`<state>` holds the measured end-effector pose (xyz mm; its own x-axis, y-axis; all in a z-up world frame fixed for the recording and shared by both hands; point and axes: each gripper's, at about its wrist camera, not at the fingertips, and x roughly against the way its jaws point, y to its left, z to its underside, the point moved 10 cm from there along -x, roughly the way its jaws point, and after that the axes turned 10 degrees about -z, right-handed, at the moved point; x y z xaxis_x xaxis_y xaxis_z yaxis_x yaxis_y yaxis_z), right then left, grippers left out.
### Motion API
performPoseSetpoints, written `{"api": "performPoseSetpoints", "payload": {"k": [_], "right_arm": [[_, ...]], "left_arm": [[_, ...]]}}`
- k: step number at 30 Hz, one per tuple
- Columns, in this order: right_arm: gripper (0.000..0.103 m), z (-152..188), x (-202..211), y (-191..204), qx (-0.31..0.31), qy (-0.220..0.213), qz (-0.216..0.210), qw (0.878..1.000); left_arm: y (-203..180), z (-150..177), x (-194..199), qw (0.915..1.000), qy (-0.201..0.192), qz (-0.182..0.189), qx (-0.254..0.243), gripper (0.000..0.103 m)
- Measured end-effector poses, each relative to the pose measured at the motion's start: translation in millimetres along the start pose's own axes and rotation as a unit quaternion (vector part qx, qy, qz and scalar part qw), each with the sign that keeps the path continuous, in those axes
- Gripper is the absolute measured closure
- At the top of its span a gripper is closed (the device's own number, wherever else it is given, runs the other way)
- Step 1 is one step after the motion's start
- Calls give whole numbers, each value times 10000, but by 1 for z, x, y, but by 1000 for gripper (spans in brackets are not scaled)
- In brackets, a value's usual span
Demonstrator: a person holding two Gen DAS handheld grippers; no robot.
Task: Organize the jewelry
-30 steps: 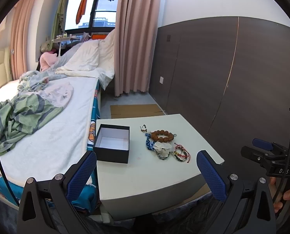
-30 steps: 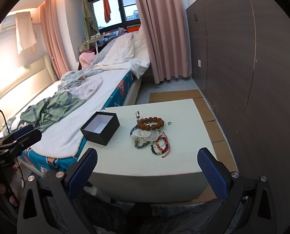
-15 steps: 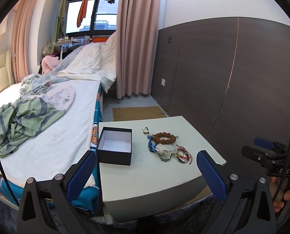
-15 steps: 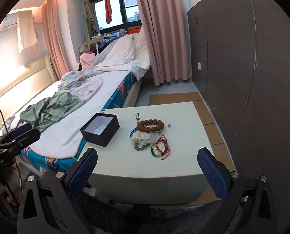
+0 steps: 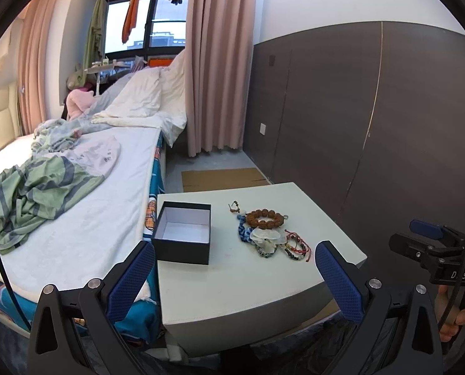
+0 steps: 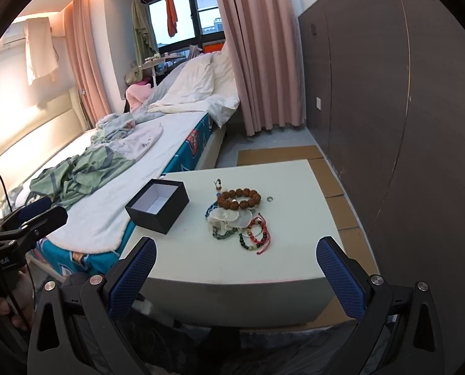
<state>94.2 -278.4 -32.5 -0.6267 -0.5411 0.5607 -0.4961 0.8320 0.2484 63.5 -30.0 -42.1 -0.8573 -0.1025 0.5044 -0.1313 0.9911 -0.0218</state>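
**Jewelry heap and open box on a pale bedside table, both grippers held back with fingers wide**

A pale table (image 5: 232, 284) stands between the bed (image 5: 85, 212) on its left and a dark panelled wall (image 5: 373, 118) on its right. Flattened cardboard (image 6: 332, 175) lies on the floor along the wall side and behind the table. Pink curtains (image 5: 213, 62) hang at the far end, with a heaped white duvet (image 5: 145, 100) beside them.

On the table, a black box (image 5: 182, 234) with a white lining sits open near the bed-side edge. To its right, apart from it, lies the jewelry pile: a brown wooden-bead bracelet (image 5: 265, 218) at the back, touching a blue braided piece (image 5: 243, 229), white shell-like discs (image 5: 267, 236) and red-corded bead bracelets (image 5: 296, 247) nearer the front. A small charm (image 5: 234, 207) lies just behind the pile, and a small ring (image 6: 269, 199) rests apart on the wall side.

The left gripper (image 5: 234, 278) hangs before the table's near edge, fingers spread wide, holding nothing. The right gripper (image 6: 235, 278) sits likewise short of the front edge, fingers wide apart and empty. Bare tabletop lies between the pile and the near edge, and around the ring.
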Motion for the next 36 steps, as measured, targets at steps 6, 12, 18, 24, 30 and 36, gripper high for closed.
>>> {"api": "performPoseSetpoints", "payload": {"k": [6, 12, 18, 24, 30, 36], "right_arm": [[0, 11, -13, -16, -188, 138, 27, 9997], [0, 21, -32, -34, -324, 311, 30, 9990], [0, 26, -53, -51, -521, 454, 24, 9976], [0, 30, -70, -68, -702, 584, -17, 9958], [0, 31, -83, -82, -883, 680, -96, 9937], [0, 33, -96, -98, -1063, 754, -160, 9913]], "left_arm": [[-6, 6, -24, 9997, 221, 69, -3, 8], [-12, 14, -54, 9981, 594, 140, 65, 10], [-27, 17, -79, 9963, 811, 271, -73, 10], [-46, 20, -111, 9926, 1081, 527, -135, 13], [-61, 26, -145, 9876, 1414, 645, -200, 25], [-75, 34, -172, 9824, 1681, 779, -253, 35]]}}
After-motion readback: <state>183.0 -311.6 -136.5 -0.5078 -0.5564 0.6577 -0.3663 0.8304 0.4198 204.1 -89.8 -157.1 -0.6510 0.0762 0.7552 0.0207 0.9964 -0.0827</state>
